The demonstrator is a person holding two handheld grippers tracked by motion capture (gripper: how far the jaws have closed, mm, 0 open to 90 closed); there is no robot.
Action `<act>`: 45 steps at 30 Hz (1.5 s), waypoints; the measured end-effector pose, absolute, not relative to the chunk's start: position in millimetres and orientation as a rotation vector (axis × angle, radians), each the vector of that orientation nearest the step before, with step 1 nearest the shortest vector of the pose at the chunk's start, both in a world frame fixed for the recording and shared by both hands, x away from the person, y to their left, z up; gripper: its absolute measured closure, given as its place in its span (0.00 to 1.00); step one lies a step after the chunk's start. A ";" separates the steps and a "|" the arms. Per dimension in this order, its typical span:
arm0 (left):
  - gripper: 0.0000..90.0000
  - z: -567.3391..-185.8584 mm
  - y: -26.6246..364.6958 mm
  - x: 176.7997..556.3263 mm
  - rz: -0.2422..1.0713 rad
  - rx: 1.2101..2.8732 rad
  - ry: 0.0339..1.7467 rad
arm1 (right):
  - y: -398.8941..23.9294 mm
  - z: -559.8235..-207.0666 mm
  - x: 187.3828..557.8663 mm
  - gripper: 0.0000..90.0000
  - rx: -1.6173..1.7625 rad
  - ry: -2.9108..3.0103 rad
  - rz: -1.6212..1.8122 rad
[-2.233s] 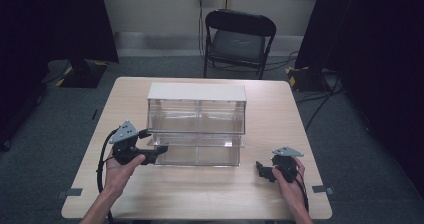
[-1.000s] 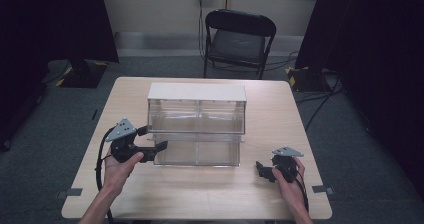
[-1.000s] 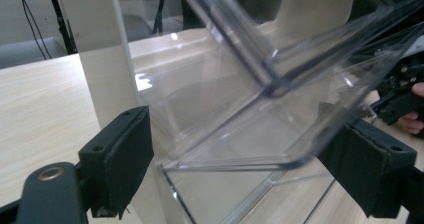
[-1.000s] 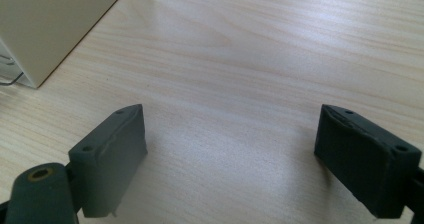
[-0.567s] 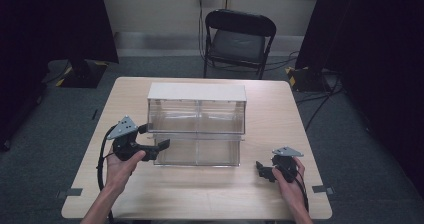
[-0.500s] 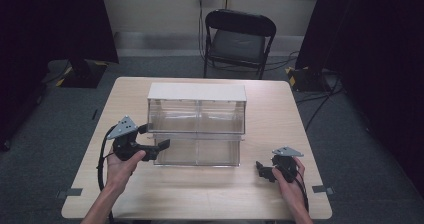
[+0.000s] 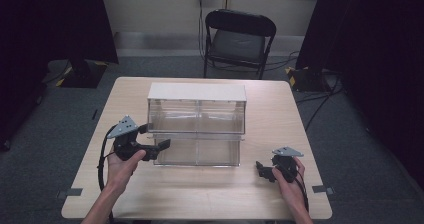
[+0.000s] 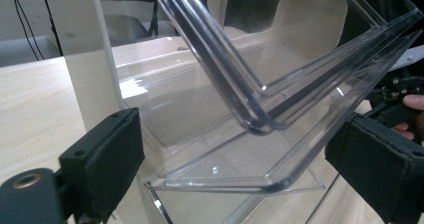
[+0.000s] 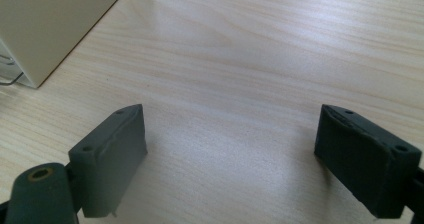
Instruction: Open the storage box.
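On the wooden table, the clear drawer cabinet's pulled-out drawer looks empty; both tools gape, left, right.

Stood behind a pale wooden table: black folding chair, grey carpet, dark curtains flanking a beige wall.

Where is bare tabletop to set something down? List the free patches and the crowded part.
Free: the front strip of the table between the left tongs and the right tongs; the side strips left and right of the clear drawer cabinet. Crowded: the cabinet's front left corner, where its pulled-out lower drawer sits between the open left tongs.
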State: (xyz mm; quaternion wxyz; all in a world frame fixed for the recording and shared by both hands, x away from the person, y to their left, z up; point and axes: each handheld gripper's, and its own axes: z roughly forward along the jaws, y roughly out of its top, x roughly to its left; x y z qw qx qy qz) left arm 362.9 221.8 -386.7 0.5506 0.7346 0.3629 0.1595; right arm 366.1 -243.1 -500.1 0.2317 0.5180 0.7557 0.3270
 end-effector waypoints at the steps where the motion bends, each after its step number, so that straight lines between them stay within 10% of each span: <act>1: 0.09 -386.9 221.9 363.2 0.372 1.735 0.863 | -243.1 -500.1 366.1 0.14 1.424 2.077 0.899; 45: 0.10 -387.6 221.2 364.4 0.383 1.751 0.862 | -243.1 -500.1 366.1 0.14 1.424 2.077 0.899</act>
